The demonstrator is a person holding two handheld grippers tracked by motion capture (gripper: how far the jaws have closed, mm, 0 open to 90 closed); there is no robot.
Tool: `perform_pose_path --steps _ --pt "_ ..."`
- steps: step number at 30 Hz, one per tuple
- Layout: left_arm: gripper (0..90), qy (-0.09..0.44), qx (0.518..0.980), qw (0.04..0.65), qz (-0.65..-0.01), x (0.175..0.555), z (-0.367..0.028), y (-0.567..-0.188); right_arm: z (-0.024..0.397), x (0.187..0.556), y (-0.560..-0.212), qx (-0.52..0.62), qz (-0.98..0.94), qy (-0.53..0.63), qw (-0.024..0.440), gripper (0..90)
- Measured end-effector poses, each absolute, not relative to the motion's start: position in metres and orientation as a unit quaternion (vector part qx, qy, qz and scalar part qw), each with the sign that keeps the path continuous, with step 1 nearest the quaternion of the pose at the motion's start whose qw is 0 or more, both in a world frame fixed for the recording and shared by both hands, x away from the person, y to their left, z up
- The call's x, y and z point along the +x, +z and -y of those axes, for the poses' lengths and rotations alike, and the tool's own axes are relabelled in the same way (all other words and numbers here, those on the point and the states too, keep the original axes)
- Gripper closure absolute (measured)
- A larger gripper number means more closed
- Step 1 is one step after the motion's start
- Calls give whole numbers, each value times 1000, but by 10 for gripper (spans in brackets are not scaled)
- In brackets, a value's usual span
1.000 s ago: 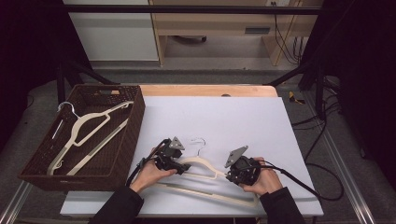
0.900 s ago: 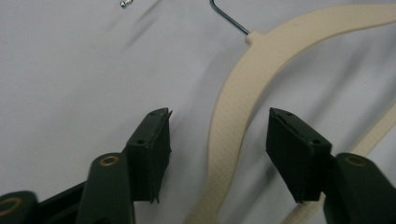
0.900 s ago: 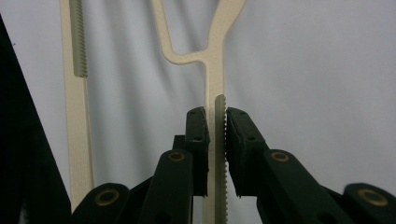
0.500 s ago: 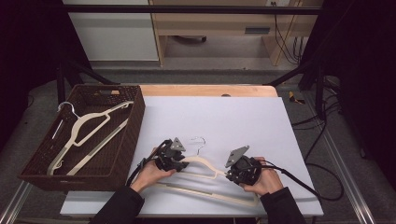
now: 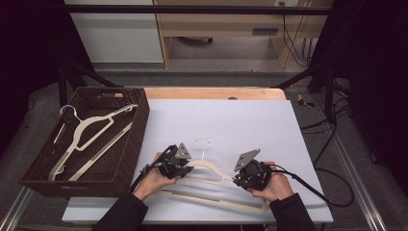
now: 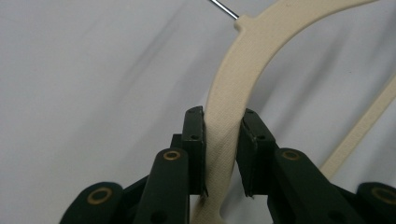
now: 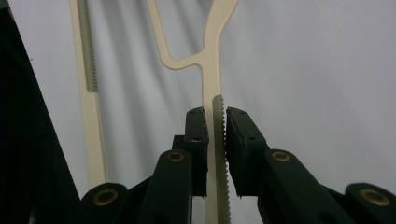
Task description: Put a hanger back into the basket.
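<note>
**Holding the hanger at both shoulders**

Comparing with a second ago, almost nothing has moved: the cream hanger (image 5: 211,169) lies at the near middle of the white worktop (image 5: 250,120), both tongs in the same places. The left tongs (image 5: 177,166) are clamped on its curved shoulder, the right tongs (image 5: 240,179) on the ribbed arm. With both grips settled, a lift probably comes next, perhaps toward the wicker basket (image 5: 137,132), where another hanger (image 5: 91,126) lies.
</note>
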State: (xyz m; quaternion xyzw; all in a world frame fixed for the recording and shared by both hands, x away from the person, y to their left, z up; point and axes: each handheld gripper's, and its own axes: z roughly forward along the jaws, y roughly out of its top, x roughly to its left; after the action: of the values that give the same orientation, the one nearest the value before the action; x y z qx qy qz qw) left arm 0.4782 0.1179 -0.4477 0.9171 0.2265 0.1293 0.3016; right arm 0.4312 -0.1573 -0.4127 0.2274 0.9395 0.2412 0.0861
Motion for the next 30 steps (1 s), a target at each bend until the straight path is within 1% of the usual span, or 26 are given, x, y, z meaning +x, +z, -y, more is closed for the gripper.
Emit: perform_pose_path --steps 6,8,10,13,15,17,21,24,30 --pt "744 158 915 306 -212 466 -119 -439 158 431 -414 228 -940 242 80 787" --pt "746 164 915 306 -206 463 -120 -436 160 432 -414 227 -940 244 72 759" --pt "749 170 915 306 -202 459 -120 -435 161 433 -414 227 -939 249 74 728" --pt "751 175 915 305 -197 453 -121 -432 162 432 -411 235 -929 276 72 665" --pt "752 178 915 305 -195 450 -123 -429 163 432 -408 241 -922 294 73 599" --pt "753 182 914 306 -193 447 -123 -427 165 433 -406 247 -915 311 80 567" --pt "753 184 913 308 -194 443 -122 -426 167 436 -401 262 -894 352 95 443" --pt "754 185 913 306 -195 441 -122 -424 167 440 -399 273 -876 387 91 420" --pt "754 185 913 306 -197 438 -121 -424 159 448 -400 274 -873 397 72 420"
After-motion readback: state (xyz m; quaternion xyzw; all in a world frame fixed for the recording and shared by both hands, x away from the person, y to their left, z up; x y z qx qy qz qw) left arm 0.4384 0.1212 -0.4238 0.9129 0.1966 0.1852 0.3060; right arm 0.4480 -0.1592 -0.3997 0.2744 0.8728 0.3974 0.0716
